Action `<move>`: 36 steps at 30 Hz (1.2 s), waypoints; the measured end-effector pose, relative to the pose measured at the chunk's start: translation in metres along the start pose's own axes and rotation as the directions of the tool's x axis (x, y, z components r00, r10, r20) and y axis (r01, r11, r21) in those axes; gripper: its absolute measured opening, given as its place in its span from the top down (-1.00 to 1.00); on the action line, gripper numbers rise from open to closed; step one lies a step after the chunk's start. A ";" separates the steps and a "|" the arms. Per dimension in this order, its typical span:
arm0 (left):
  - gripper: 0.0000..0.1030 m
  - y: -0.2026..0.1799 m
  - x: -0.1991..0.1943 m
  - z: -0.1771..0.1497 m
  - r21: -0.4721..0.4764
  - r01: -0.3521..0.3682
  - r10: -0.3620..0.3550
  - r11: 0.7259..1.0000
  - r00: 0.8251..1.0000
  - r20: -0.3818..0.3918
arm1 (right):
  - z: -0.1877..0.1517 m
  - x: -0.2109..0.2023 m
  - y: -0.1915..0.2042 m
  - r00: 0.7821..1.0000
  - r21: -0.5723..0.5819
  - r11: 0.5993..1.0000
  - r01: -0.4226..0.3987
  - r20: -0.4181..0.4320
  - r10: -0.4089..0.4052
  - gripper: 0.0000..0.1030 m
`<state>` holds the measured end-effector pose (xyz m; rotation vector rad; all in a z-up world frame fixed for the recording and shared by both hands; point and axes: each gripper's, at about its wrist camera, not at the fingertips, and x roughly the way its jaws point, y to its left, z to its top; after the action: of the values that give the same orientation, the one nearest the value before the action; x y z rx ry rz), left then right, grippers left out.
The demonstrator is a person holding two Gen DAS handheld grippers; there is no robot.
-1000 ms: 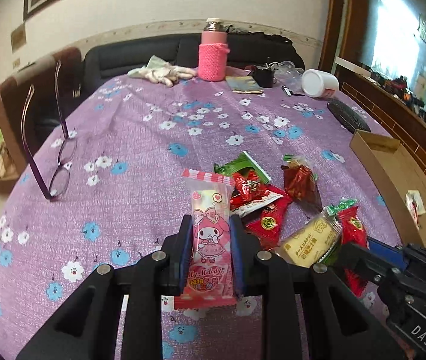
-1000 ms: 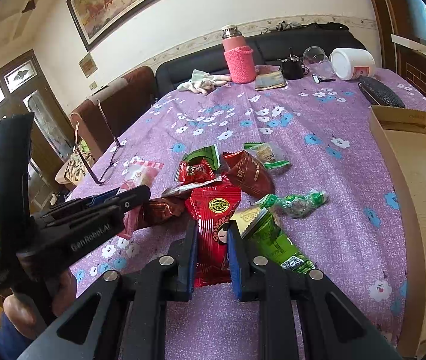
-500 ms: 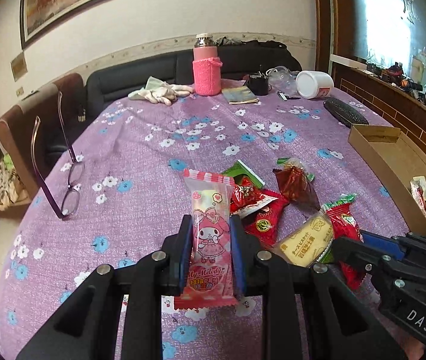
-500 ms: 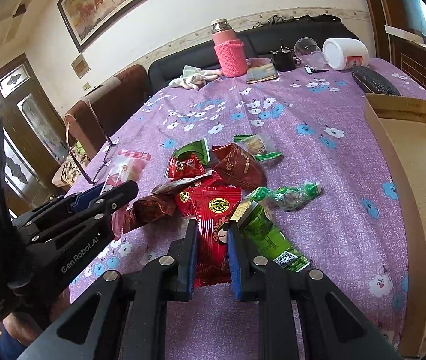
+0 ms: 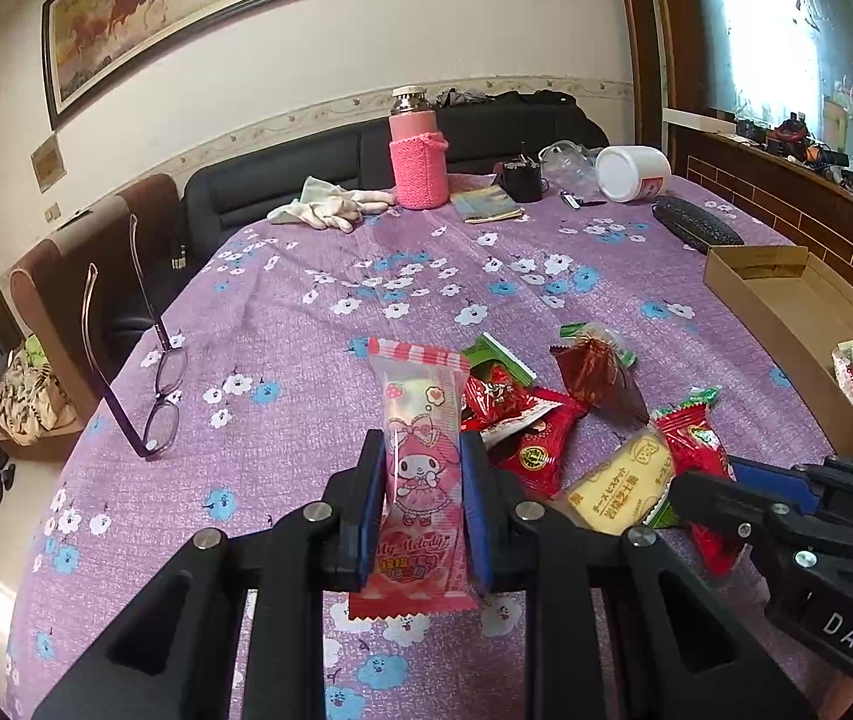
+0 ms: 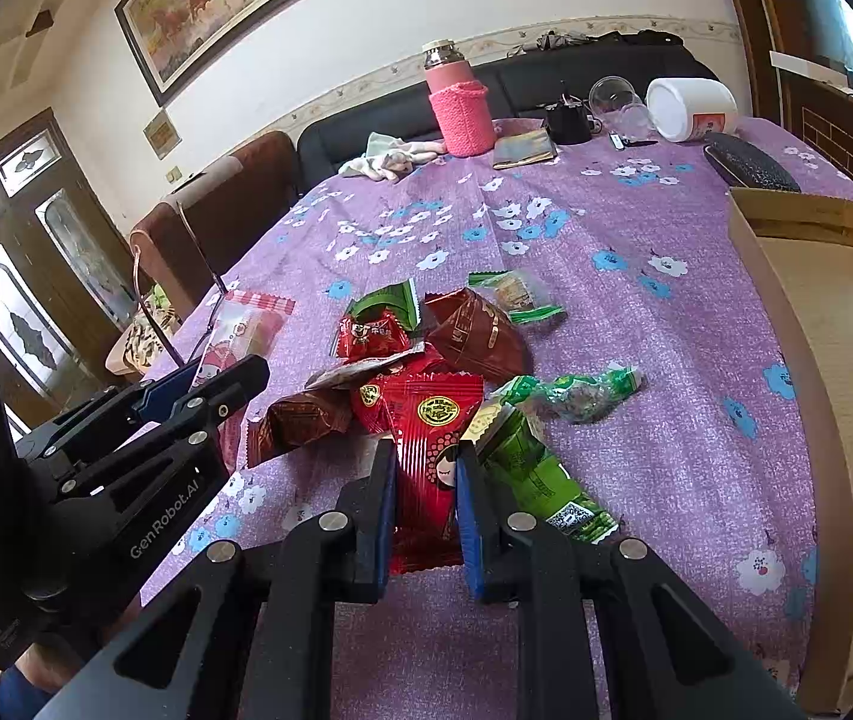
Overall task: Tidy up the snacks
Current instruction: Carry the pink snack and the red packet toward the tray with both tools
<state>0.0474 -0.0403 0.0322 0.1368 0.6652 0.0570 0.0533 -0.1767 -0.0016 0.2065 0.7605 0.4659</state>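
Left gripper clamps pink snack packet, right gripper clamps red packet; slick wrappers risk slipping en route to cardboard box.

Snacks heaped mid-table
The heap is flanked by a cardboard box on the right and eyeglasses on the left; a bottle is set far behind.

my table, under purple flowered cloth, carries a snack pile, glasses, pink bottle, cardboard box, perhaps gloves.
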 end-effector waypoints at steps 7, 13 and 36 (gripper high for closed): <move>0.55 0.000 -0.002 0.000 0.004 -0.009 0.009 1.000 1.000 0.007 | 0.000 0.000 0.000 1.000 0.002 1.000 0.000 0.002 0.000 0.61; 0.55 -0.001 -0.004 0.000 0.011 -0.015 0.014 1.000 1.000 0.014 | 0.000 -0.001 -0.001 1.000 0.003 1.000 0.000 0.004 0.000 0.61; 0.55 -0.004 -0.008 0.001 0.043 -0.035 0.033 0.998 0.998 0.044 | 0.003 -0.008 -0.010 0.999 0.047 0.999 0.003 0.035 -0.005 0.61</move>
<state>0.0413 -0.0452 0.0374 0.1909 0.6208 0.0716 0.0533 -0.1899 0.0020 0.2564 0.7375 0.4397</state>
